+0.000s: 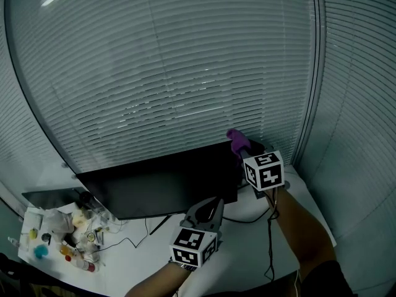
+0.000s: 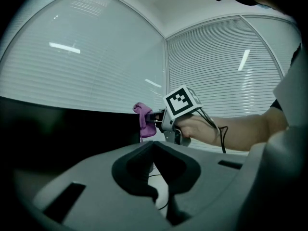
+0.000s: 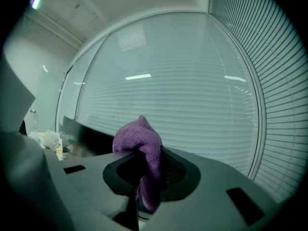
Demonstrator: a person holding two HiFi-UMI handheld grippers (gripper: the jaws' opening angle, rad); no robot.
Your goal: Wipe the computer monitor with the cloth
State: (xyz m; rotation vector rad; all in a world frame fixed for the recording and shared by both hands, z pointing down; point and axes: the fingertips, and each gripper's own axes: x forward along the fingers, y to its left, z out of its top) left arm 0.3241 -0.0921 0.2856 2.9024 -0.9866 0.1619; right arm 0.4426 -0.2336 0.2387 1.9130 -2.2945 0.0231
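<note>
A: Just in front of the monitor (image 1: 161, 181), at its lower edge, what is the left gripper (image 1: 209, 208) doing?

B: Idling. Its jaws are sitting together with nothing between them. I am thinking it should be either bracing the monitor's lower edge or hanging back from it, so the screen is not rocking under the wipe.

A: And the cloth (image 1: 237, 141)?

B: The right gripper (image 1: 244, 155) is pinching it, with purple folds bulging out over the jaws at the monitor's top right corner. Whether it is touching the bezel, I am not managing to tell. For a good pass I am picturing the bunched end pressing flat and light, sweeping toward the monitor's left side, with cloth and not jaw tips meeting the screen.

A: How is the arm lying?

B: The right forearm (image 1: 303, 228) is reaching up past the monitor's right end. Its marker cube is facing upward, and its jaws are pointing at the blinds (image 1: 185, 73) behind the monitor.
</note>
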